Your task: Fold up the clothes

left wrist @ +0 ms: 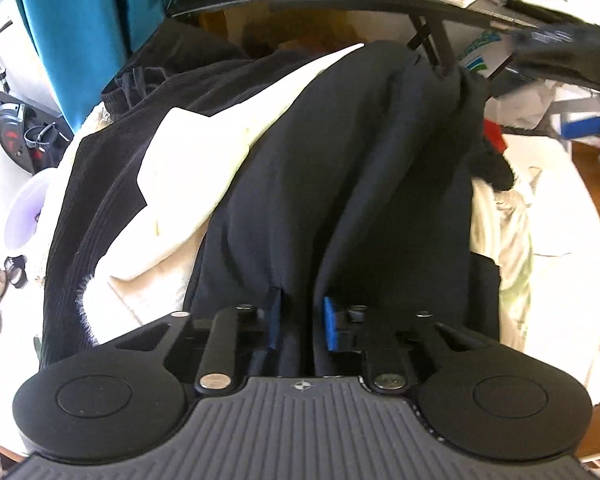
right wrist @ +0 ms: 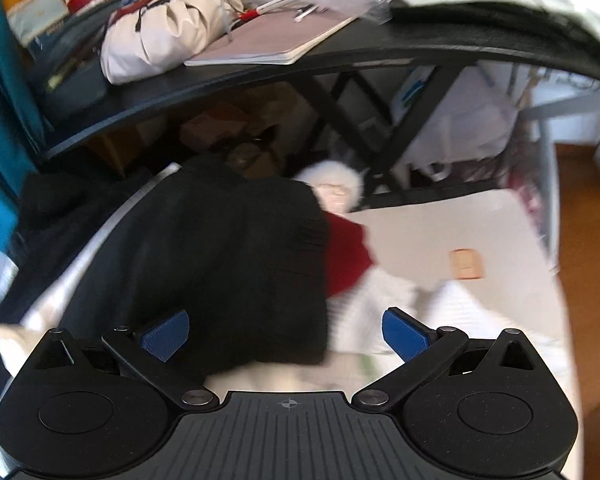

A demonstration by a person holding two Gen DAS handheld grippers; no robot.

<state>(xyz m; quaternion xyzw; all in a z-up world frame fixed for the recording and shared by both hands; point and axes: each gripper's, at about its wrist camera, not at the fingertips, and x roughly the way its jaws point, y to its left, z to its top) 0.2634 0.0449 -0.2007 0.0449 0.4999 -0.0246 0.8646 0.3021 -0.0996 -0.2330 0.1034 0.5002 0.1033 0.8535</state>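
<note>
Lying stretched over the pale bed, the dark trousers were not yet folded; both legs ran long toward the black tabletop. The left gripper had its fingers clenched on the cloth at the near end. The right gripper hovered with released fingers above a black garment, holding nothing. Other clothes, a red piece and white ones, lay beside, so most work seemed left.
</note>
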